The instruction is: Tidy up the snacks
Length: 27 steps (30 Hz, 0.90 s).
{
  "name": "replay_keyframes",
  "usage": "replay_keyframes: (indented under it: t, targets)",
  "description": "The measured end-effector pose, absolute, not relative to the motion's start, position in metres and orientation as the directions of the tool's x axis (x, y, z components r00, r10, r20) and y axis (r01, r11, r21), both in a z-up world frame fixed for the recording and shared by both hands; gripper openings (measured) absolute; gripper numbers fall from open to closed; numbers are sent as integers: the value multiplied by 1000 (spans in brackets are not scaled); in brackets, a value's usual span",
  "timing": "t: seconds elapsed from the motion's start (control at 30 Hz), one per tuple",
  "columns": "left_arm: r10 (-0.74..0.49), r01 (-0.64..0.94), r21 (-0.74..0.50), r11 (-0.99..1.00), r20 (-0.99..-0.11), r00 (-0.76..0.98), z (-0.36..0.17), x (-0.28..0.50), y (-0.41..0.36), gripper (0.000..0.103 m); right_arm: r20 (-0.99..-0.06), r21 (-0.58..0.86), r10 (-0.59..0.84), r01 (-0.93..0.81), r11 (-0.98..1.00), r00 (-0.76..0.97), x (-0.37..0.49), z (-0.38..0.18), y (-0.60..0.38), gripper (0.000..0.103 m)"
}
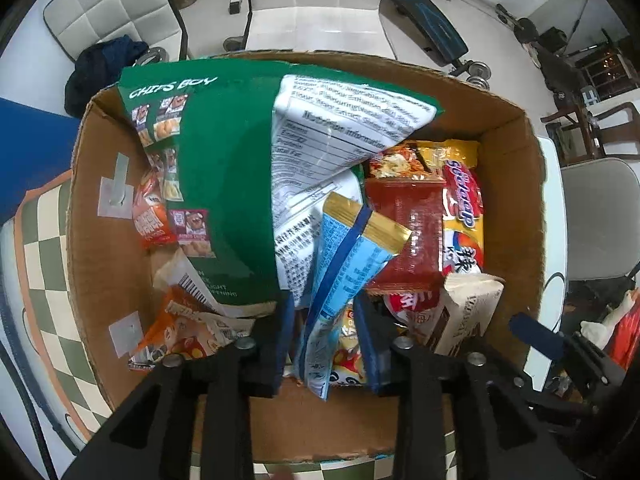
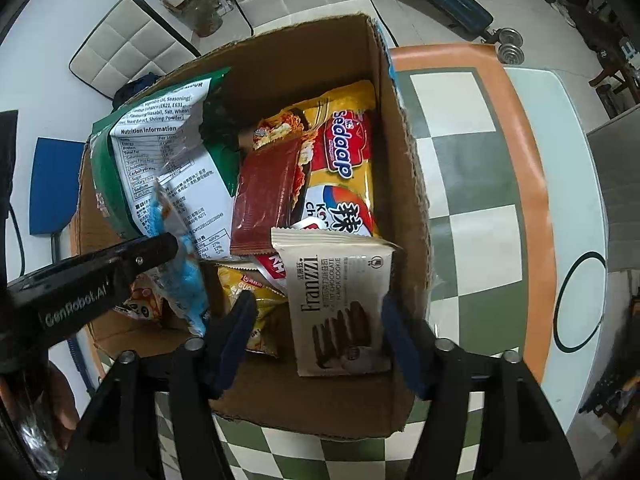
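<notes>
chairs: white padded chair (image 1: 316, 4) behind the desk, a second (image 1: 108, 4) beside it
floor: weight bench (image 1: 428, 20), dumbbells (image 1: 478, 72)
desk cover: green-and-cream checked cloth (image 2: 472, 184), orange border

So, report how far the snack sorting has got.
Done: the brown cardboard box already holds many packets, including the yellow noodle pack. In hand: the light-blue snack packet and beige cookie pack sit between open jaws inside it. What's left outside isn't visible.
</notes>
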<state>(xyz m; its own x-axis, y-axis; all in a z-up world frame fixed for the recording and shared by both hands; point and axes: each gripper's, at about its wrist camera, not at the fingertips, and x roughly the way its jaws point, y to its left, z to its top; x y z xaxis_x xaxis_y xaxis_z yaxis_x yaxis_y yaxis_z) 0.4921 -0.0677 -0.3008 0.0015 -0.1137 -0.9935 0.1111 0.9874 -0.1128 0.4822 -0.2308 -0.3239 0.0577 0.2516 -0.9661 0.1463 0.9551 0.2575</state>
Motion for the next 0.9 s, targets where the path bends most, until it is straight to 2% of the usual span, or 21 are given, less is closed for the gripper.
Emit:
replay_keyframes:
  t: [0.07, 0.13, 0.27, 0.3, 0.33, 0.4, 0.53, 0.9]
  targets:
    - [-107, 116, -104, 988, -994, 18, -295, 489, -68, 37, -968, 249, 242, 142, 958, 64, 481, -320, -231, 79]
    - [-105, 120, -100, 988, -994, 36, -288, 486, -67, 53, -970, 240, 233, 134, 961, 64, 479, -317, -230, 83]
    - [-93, 120, -83, 989, -992, 81, -273, 477, -62, 68, -969, 244, 237, 125, 962, 69, 475, -311, -229, 92]
    - [-90, 120, -78, 990, -992, 94, -269, 474, -59, 79, -970, 238, 230, 125, 963, 75, 473, -309, -229, 94]
    - [-82, 121, -69, 990, -991, 105, -266, 471, -58, 86, -974, 221, 212, 121, 968, 81, 472, -306, -229, 95]
    - [-66, 123, -51, 991, -991, 120, -263, 466, -54, 87, -977, 201, 191, 113, 973, 96, 469, -301, -227, 95]
    - [-61, 98, -47, 994, -988, 144, -258, 455, -43, 97, -980, 182, 172, 107, 977, 100, 462, -295, -225, 98]
    - [-51, 51, -38, 998, -957, 285, -211, 402, -32, 97, -969, 189, 166, 115, 975, 183, 419, -256, -235, 98]
